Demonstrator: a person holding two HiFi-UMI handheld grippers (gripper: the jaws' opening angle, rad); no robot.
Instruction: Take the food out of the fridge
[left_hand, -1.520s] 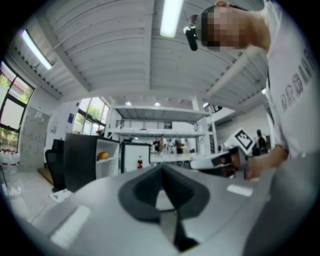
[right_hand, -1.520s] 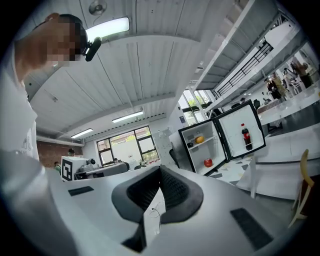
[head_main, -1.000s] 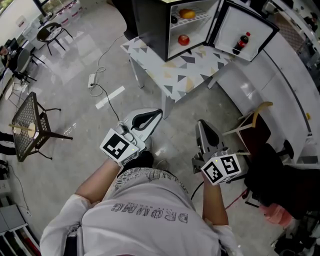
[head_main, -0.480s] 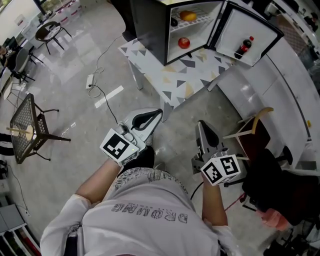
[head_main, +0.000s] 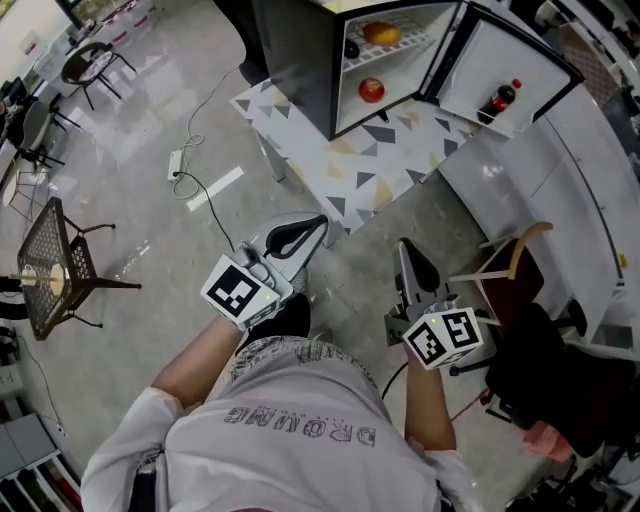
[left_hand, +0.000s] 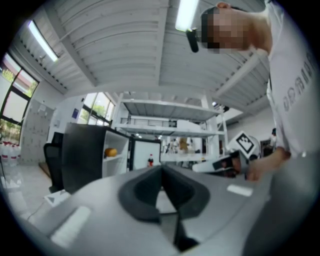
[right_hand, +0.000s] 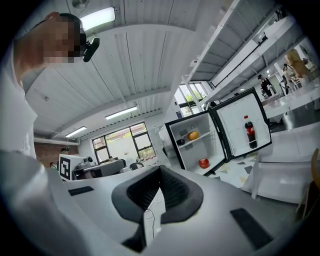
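at top edge, fridge (head_main: 295, 60) cut off; left claw (head_main: 320, 221), right claw (head_main: 403, 245) closed, empty.

The fridge (head_main: 295, 60) is cut off at top.

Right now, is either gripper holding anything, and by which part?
Nothing held. Left gripper and right gripper are both shut and empty, short of the fridge.
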